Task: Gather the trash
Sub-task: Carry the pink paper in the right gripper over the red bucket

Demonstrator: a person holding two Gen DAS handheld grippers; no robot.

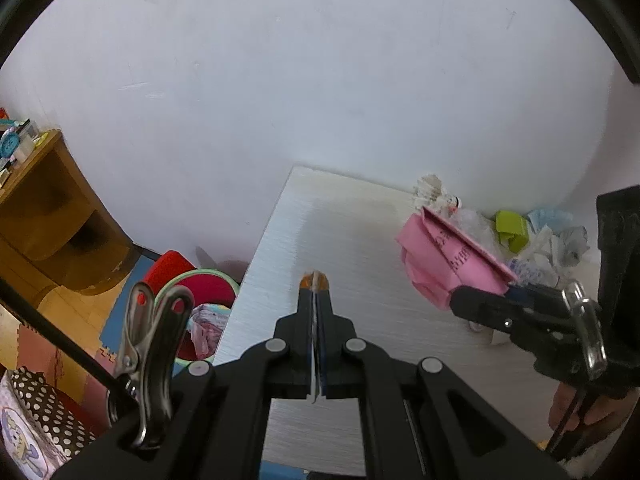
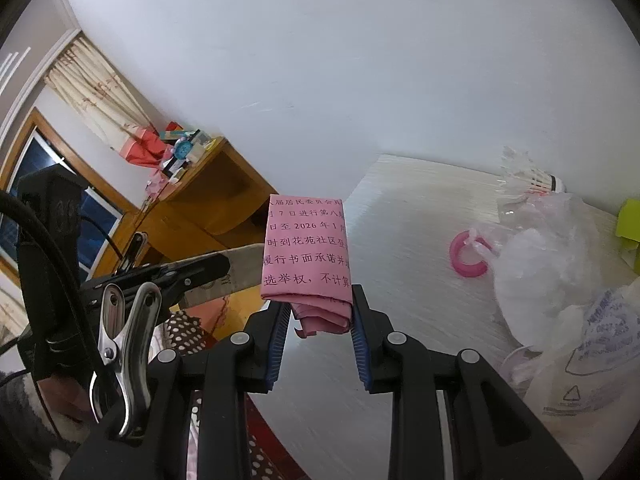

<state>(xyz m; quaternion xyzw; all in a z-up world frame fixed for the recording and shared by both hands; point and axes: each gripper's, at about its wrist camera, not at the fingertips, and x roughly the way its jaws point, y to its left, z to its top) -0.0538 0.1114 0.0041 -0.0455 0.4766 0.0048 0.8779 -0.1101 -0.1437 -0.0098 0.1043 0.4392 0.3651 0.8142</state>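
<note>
pink folded notice (image 2: 306, 248) bore black Chinese print incl. "2026 年 1", "花苑社区" | clear plastic bag (image 2: 576, 380), 4 o'clock, showed recycling triangle

A pale, wood-grained table (image 1: 344, 240) stands with its far edge against a white wall. In the left wrist view, a heap of rubbish lies at its two o'clock corner: a shuttlecock (image 1: 434, 194), clear plastic wrap (image 1: 474, 226), a lime-green scrap (image 1: 511, 226) and crumpled paper (image 1: 560, 242). In the right wrist view, a pink ring (image 2: 468, 260) lies on the tabletop at nine o'clock from a clear plastic bag (image 2: 536, 264).
</note>
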